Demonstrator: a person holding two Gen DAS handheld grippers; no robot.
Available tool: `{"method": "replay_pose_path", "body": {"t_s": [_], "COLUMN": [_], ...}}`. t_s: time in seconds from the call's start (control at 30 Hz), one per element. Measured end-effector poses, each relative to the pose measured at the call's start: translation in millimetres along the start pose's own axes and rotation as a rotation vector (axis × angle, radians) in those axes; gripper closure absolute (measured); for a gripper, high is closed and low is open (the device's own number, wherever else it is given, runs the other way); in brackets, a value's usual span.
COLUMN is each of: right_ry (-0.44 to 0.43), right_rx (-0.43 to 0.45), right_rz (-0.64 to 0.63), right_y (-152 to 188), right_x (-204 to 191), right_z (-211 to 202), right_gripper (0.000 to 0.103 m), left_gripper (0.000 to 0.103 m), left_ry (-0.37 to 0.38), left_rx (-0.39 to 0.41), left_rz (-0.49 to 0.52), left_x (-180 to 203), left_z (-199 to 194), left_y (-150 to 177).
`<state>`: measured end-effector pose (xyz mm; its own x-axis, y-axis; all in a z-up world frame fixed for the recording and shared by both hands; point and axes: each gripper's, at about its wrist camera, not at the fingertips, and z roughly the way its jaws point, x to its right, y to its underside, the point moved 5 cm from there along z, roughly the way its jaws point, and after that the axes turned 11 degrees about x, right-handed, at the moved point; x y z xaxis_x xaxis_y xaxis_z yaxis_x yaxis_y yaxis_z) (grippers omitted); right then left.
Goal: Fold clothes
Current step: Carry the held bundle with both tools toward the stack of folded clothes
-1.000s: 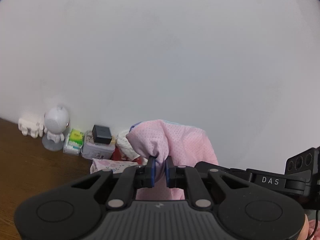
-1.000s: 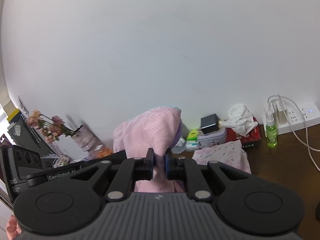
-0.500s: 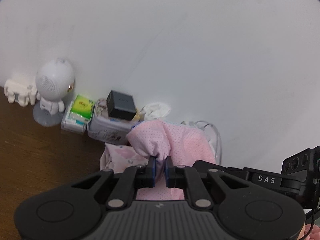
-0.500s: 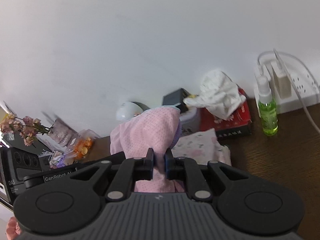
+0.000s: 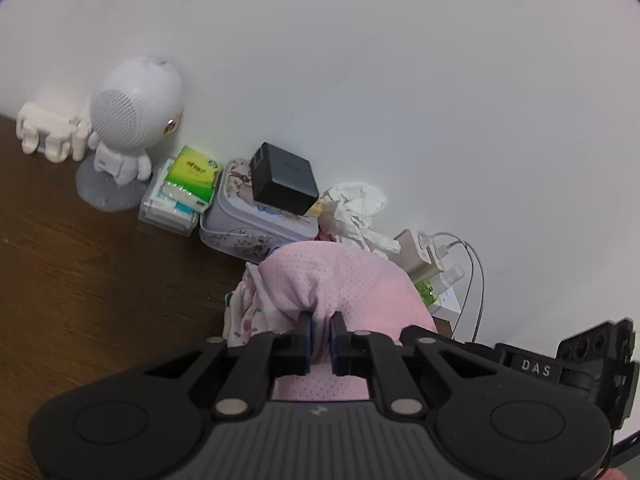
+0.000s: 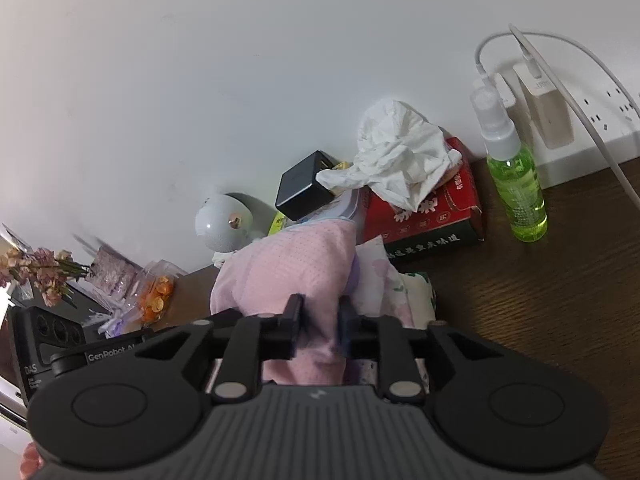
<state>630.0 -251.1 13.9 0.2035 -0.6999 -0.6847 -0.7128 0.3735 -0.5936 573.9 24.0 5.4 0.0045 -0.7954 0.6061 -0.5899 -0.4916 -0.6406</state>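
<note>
Pink dotted-mesh garment (image 5: 344, 280) bunched, left gripper (image 5: 320, 334) pinching it, right gripper (image 6: 320, 322) jaws just opening around it

pink garment (image 5: 344, 276): 1 | floral garment (image 6: 384, 280): 1 | spray bottle (image 6: 516, 184): 1 | tissue box (image 6: 432, 216): 1 | tin (image 5: 256, 220): 1

Home setting: dark wooden table (image 6: 540, 288) against white wall (image 5: 360, 60), tissue box (image 6: 424, 216) at 12 o'clock, power strip (image 6: 600, 120) at 2 o'clock, dried flowers (image 6: 36, 268) at 9 o'clock.
</note>
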Motion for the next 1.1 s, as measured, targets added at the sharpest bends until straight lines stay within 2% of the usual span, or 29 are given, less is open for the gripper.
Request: {"method": "replay_pose_path", "body": {"t_s": [0.03, 0.07, 0.13, 0.17, 0.2, 0.3, 0.37, 0.43, 0.47, 0.5, 0.57, 0.77, 0.9, 0.97, 1.03, 1.1], "right_ry": [-0.004, -0.010, -0.020, -0.023, -0.021, 0.012, 0.035, 0.058, 0.081, 0.118, 0.191, 0.266, 0.281, 0.284, 0.286, 0.262], "right_rx": [0.005, 0.010, 0.027, 0.042, 0.060, 0.153, 0.236, 0.307, 0.337, 0.368, 0.407, 0.379, 0.423, 0.418, 0.395, 0.427], "right_rz": [0.003, 0.003, 0.008, 0.012, 0.014, -0.061, -0.147, -0.240, -0.302, -0.380, -0.497, -0.599, -0.691, -0.713, -0.723, -0.676], "right_y": [0, 0, -1, -2, -4, -13, -16, -15, -12, -8, 3, 41, 64, 69, 68, 56], "right_x": [1, 2, 2, 2, 2, -8, -23, -42, -52, -63, -77, -76, -76, -75, -75, -78], "right_z": [-1, -2, -7, -11, -15, -32, -41, -44, -42, -39, -27, 2, 4, 6, 6, -5], "right_gripper": [0.071, 0.071, 0.062, 0.052, 0.047, 0.046, 0.046, 0.048, 0.057, 0.070, 0.084, 0.085, 0.085, 0.085, 0.084, 0.083], "left_gripper": [0.093, 0.088, 0.077, 0.066, 0.056, 0.045, 0.044, 0.047, 0.059, 0.079, 0.095, 0.095, 0.095, 0.095, 0.095, 0.089], "left_ry": [0.002, 0.002, 0.001, 0.005, 0.010, 0.009, 0.007, 0.015, 0.011, -0.004, -0.038, -0.113, -0.110, -0.108, -0.096, -0.063], "left_rx": [0.002, 0.007, 0.025, 0.041, 0.058, 0.156, 0.232, 0.287, 0.303, 0.304, 0.273, 0.202, 0.185, 0.180, 0.179, 0.221], "left_rz": [-0.010, -0.016, -0.024, -0.024, -0.025, 0.039, 0.105, 0.191, 0.241, 0.292, 0.350, 0.340, 0.329, 0.327, 0.321, 0.301], "left_x": [-2, -3, -5, -5, -4, 4, 14, 29, 36, 42, 45, 34, 26, 24, 23, 27], "left_z": [0, -1, -6, -10, -14, -31, -41, -44, -42, -38, -24, 13, 21, 25, 25, 13], "left_y": [-1, -1, -4, -6, -7, -17, -24, -24, -23, -21, -15, -3, 3, 5, 4, -4]}}
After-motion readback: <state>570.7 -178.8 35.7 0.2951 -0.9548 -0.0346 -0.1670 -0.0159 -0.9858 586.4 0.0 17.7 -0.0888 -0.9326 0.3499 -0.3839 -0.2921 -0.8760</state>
